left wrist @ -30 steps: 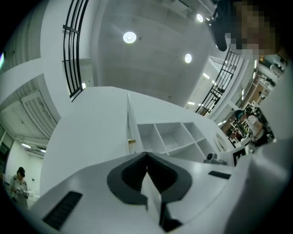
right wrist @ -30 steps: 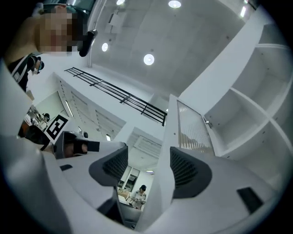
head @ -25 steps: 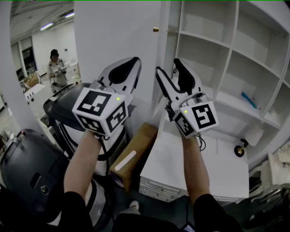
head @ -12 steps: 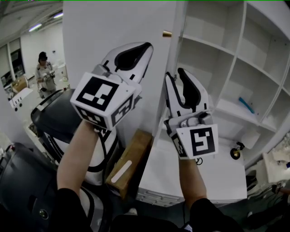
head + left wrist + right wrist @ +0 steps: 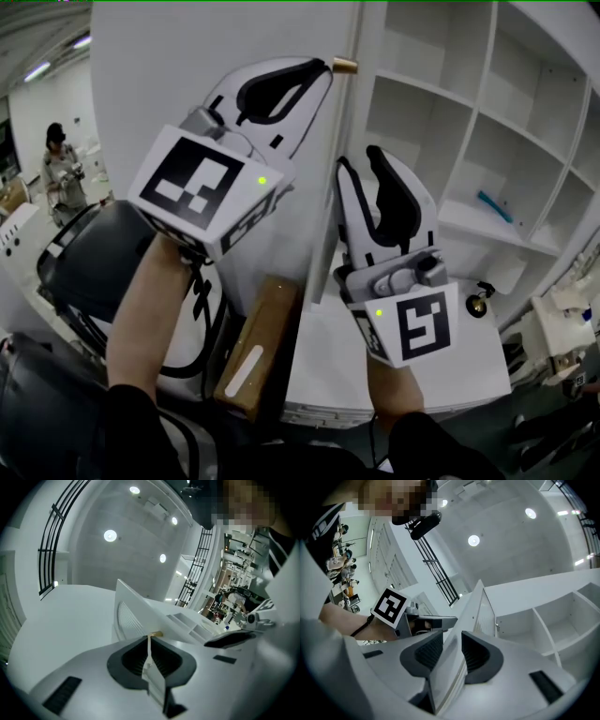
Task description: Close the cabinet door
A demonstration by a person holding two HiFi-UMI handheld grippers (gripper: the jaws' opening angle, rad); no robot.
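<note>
Looking down in the head view, we see the cabinet door [image 5: 187, 56] standing open, swung out from the shelves [image 5: 469, 141] that lie beyond its free edge. Our left tool [image 5: 316, 80] is up in front of the door's face, its tips close by the brass knob [image 5: 344, 66] at that edge. Our right tool [image 5: 361, 161] sits lower, on the free edge itself. We judge the split sensible: one tool to steer near the knob, one to carry the swing.

In the left gripper view, the pads [image 5: 133, 660] are drawn all but together. Only a thin white sliver shows between them, which we cannot name, and the knob sits just past their tips. Closed like that, we reckon this tool serves as a blunt pusher on the door, not as a clamp.

In the right gripper view, the jaws stand on either side of the door's edge and appear to bear on both faces, so this tool grips the door. The open shelves lie to the door's right. The closing swing is not yet done, and the door is well off the cabinet front.
</note>
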